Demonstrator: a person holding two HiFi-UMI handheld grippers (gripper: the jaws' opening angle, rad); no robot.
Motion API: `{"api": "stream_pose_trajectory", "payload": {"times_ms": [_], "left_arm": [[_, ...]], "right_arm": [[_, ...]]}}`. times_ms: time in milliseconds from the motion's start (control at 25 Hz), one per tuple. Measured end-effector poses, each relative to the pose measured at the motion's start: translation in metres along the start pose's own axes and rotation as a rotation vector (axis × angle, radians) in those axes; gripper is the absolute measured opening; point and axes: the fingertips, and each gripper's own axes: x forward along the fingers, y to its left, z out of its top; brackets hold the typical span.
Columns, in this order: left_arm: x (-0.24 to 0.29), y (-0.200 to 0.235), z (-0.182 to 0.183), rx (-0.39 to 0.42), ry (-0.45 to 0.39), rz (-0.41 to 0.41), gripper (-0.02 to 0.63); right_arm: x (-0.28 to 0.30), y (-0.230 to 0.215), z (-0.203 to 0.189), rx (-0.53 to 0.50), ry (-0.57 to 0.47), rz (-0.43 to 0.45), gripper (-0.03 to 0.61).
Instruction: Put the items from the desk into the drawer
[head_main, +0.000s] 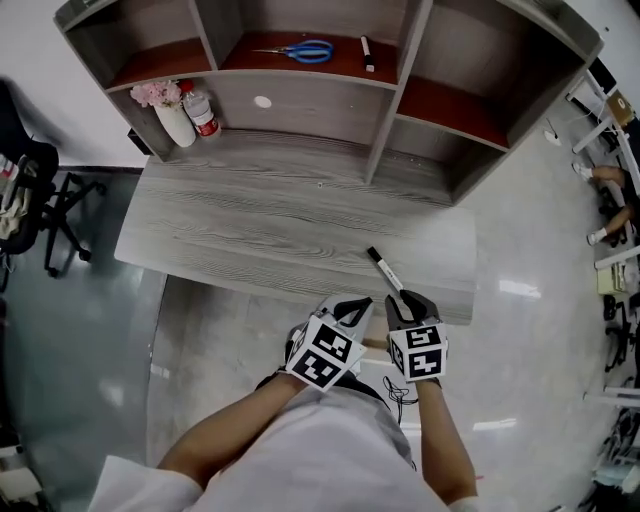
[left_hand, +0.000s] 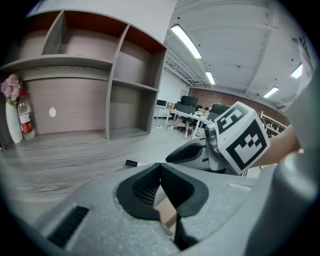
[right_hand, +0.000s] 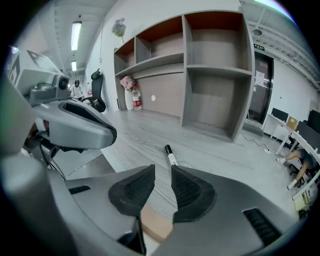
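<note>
A black-and-white marker (head_main: 384, 270) lies near the front right edge of the bench (head_main: 250, 230). The right gripper (right_hand: 162, 169) hovers at the marker's near end, its fingers slightly apart and empty. The left gripper (left_hand: 160, 165) is just beside it at the front edge, its fingers together on nothing. Scissors (head_main: 300, 50) rest on the shelf (head_main: 240, 60) above.

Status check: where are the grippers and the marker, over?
Left gripper shut, empty, at front edge of desk. Right gripper slightly open, empty; marker lying just ahead of it. Nothing blocking the marker.
</note>
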Motion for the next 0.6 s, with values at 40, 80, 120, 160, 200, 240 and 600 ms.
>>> {"api": "stream_pose_trajectory", "payload": {"times_ms": [40,80,120,160,200,240,600], "left_arm": [[0.004,0.001,0.002,-0.001,-0.001,0.013,0.005],[0.008,0.001,0.004,-0.002,-0.005,0.025,0.005],[0.012,0.002,0.005,-0.006,-0.006,0.037,0.005],[0.014,0.002,0.004,-0.014,-0.001,0.051,0.005],[0.016,0.002,0.003,-0.028,0.006,0.065,0.005],[0.017,0.003,0.002,-0.045,0.01,0.079,0.005],[0.016,0.009,-0.005,-0.161,0.024,0.193,0.005]], "right_arm": [[0.004,-0.003,-0.002,-0.008,0.004,0.01,0.067],[0.007,-0.007,-0.003,-0.016,0.007,0.019,0.071],[0.009,-0.01,-0.005,-0.023,0.011,0.028,0.072],[0.012,-0.014,-0.006,-0.03,0.014,0.036,0.072],[0.016,-0.017,-0.008,-0.036,0.019,0.046,0.074],[0.019,-0.019,-0.009,-0.042,0.022,0.058,0.076],[0.046,-0.031,-0.022,-0.053,0.042,0.154,0.083]]}}
